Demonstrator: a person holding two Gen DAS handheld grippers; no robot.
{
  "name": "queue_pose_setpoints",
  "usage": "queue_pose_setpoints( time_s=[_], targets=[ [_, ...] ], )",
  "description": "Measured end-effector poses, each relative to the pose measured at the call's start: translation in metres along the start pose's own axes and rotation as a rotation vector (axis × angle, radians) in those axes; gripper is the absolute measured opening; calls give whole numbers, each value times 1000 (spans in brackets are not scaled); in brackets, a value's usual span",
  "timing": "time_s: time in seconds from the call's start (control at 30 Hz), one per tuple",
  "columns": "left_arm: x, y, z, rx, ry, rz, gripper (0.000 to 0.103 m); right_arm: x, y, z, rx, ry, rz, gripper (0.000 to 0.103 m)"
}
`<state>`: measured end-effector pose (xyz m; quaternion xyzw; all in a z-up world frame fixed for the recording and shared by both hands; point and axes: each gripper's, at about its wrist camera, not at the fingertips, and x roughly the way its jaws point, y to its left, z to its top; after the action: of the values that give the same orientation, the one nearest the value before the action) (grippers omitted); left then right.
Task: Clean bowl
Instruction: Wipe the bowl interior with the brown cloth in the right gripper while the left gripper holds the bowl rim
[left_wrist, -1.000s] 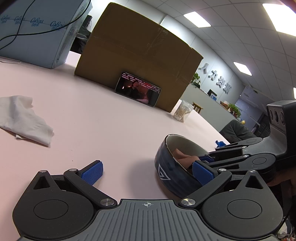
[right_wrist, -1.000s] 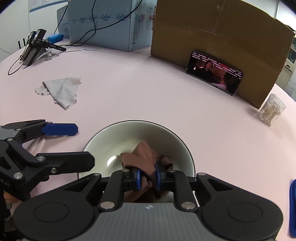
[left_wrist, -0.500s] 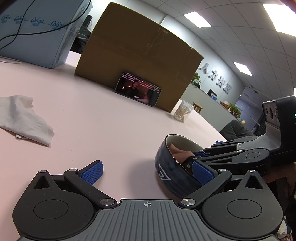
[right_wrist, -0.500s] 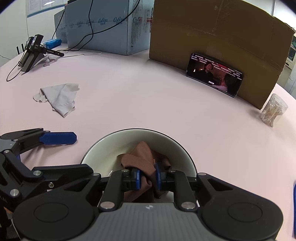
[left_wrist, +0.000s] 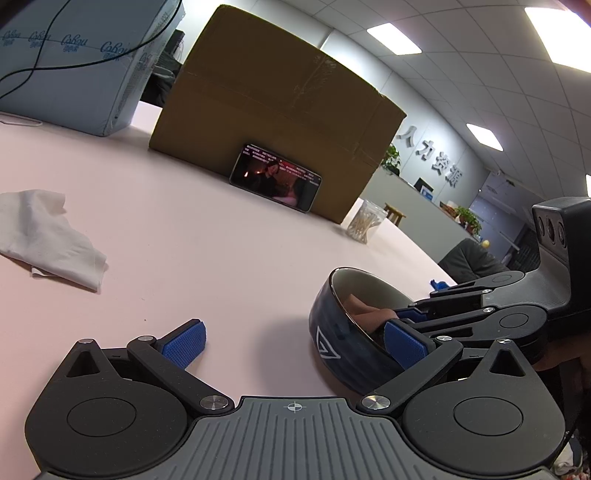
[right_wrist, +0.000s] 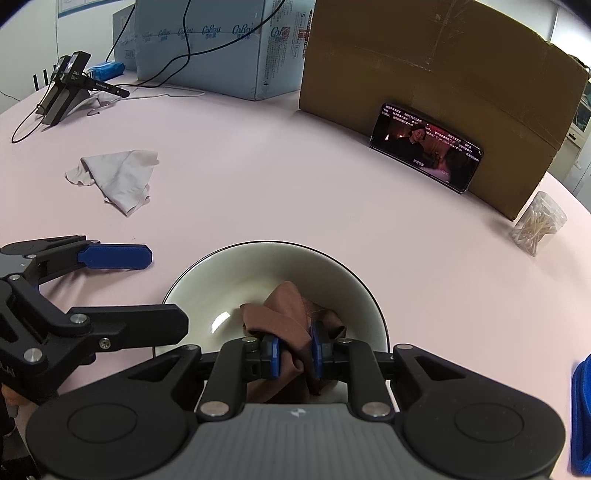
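Right gripper (right_wrist: 294, 353) pinches a cloth (right_wrist: 284, 314) inside the bowl (right_wrist: 258, 266); unbraced by the wide-open left gripper (left_wrist: 295, 341), it may slide.

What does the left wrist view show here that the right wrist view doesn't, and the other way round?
Only the left wrist view shows the bowl's dark blue outer wall with its white triangle mark, plus the ceiling lights and the wall lettering. Only the right wrist view shows the right gripper pinching the brown cloth inside the bowl, and the black stand at the table's far edge. Both show the bowl, the phone, cardboard box, white cloth and swab jar.
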<state>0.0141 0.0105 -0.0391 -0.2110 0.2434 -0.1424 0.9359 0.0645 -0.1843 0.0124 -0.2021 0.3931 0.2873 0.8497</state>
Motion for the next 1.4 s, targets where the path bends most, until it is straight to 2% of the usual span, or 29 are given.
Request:
queue_pose_setpoints(
  time_s=[0.43, 0.9, 1.4],
  targets=[
    [0, 0, 0, -1, 0, 0, 103, 5, -4, 4, 25, -18, 5, 18],
    [2, 3, 0, -2, 0, 0, 103, -2, -6, -2, 9, 8, 7, 20],
    [1, 1, 0, -2, 0, 0, 103, 4, -8, 3, 39, -17, 6, 18]
  ],
)
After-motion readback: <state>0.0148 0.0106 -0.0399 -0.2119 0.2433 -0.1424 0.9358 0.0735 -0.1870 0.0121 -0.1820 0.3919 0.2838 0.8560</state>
